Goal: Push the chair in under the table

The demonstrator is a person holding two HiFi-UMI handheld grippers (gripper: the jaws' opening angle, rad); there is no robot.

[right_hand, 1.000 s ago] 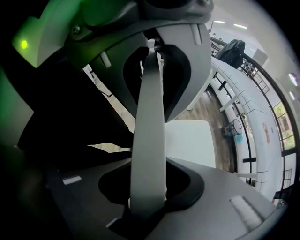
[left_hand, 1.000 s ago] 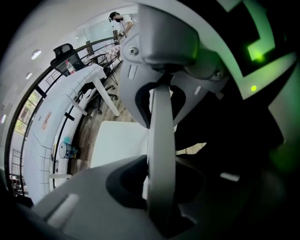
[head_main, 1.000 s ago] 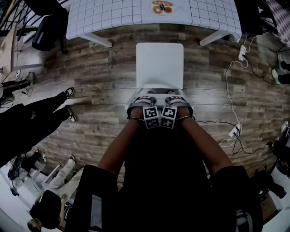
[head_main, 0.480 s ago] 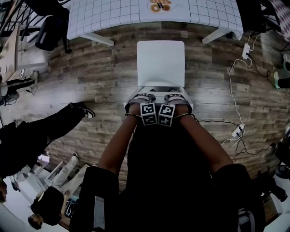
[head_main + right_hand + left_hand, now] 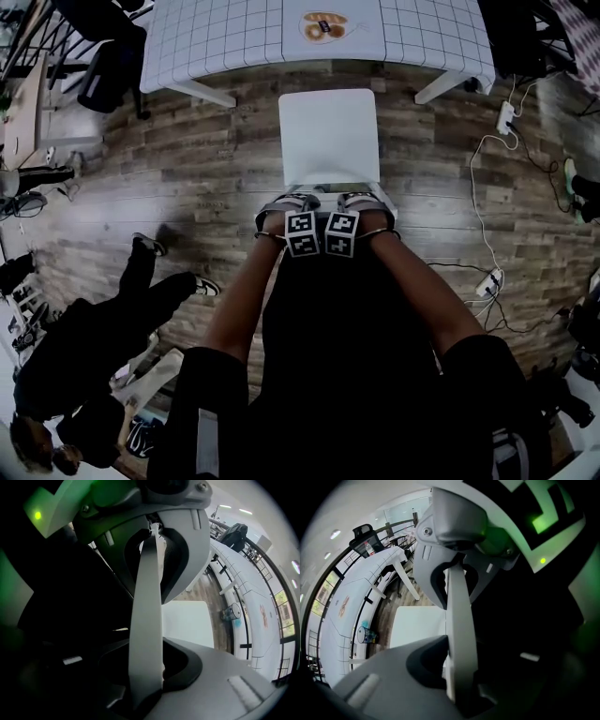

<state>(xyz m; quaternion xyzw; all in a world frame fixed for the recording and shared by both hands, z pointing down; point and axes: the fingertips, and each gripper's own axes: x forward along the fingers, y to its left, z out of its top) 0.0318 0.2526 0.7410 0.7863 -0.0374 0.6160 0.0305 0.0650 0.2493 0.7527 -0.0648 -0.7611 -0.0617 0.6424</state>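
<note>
In the head view, a white chair is seen on the wooden floor, facing a table covered in a checked cloth. The far edge of the seat lies near the table's edge, and a strip of floor is shown between them. A plate of pastries is set on the table. The left gripper and the right gripper are held side by side on the backrest, pointing down. A bystander is seen at the left, and cables are strewn at the right.

In the left gripper view, the jaws are clamped on the pale backrest, with the seat and the table beyond.

In the right gripper view, the jaws are closing, and the backrest is gripped between them, the pads pressed on it.
</note>
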